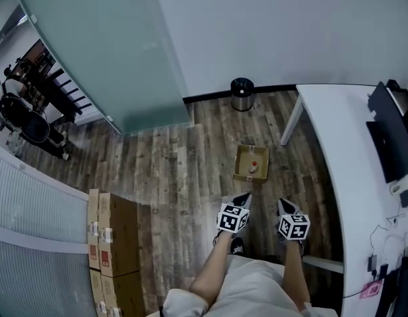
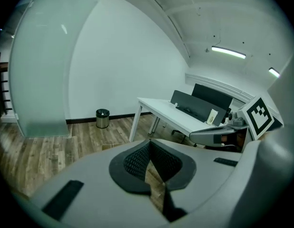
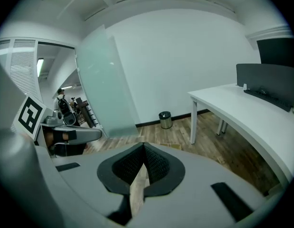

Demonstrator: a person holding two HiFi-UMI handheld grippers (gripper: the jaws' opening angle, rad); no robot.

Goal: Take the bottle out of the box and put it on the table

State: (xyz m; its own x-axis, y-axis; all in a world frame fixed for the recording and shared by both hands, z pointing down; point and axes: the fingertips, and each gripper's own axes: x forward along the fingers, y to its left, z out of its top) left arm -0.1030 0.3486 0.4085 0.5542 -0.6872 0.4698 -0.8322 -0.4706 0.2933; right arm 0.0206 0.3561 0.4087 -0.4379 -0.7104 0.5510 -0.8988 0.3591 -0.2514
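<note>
Two grippers are in view, both idle and neither carrying anything.

Farthest to the left of the left gripper (image 1: 242, 198), well apart from it, stands a stack of cardboard cartons (image 1: 115, 240). It plays no part in the task.

Left gripper: its jaws are pressed together at the tips with nothing between them (in its own view only a sliver of floor shows behind the pads). It points forward and downward over the wooden floor (image 1: 171, 170).

Ahead of it and slightly to its right, well apart, the box (image 1: 238, 162) sits open on the floor. The bottle (image 1: 254, 168) is inside, a small pale item with a reddish top. Whether it stands or leans cannot be told at this size. It is untouched.

Right gripper (image 1: 285, 207): its jaws are likewise closed on nothing. It is held alongside the left one, with the box ahead and to its left.

Judgement: both tools are carried closed because the reach for the box has not begun. The jaws must spread before either can take the bottle.

To the right of the right gripper, near it, runs the white table (image 1: 352, 177), the destination. The stretch nearest the gripper looks bare, which leaves room for the set-down.
</note>
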